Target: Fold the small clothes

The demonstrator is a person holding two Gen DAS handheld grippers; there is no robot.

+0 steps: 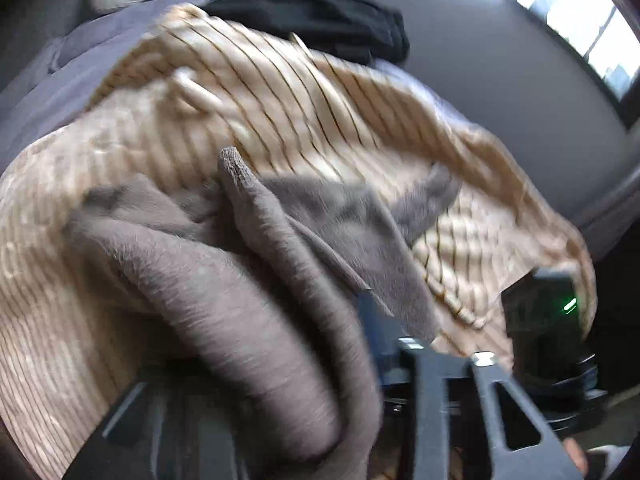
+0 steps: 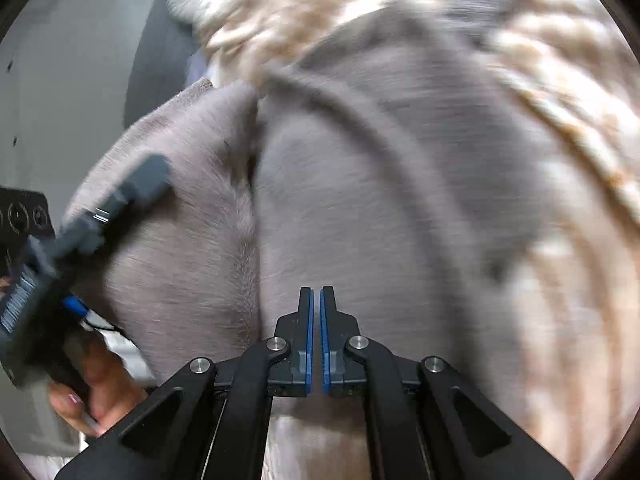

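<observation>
The soft grey-brown fleece garment (image 2: 360, 184) fills mid-frame over a cream striped ribbed blanket (image 1: 300, 92); the right gripper (image 2: 316, 300) has jaws together, empty, needing a hem pinch, while the left gripper's (image 1: 400, 344) jaws cannot be judged.

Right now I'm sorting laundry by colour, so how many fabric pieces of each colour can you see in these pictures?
Grey-brown: 1, the grey-brown garment lying crumpled on top.
Beige striped: 1, the striped blanket under it.
Black: 1, the black cloth behind the blanket.
Purple-grey: 1, the purple-grey fabric beside the blanket.
Total: 4
</observation>
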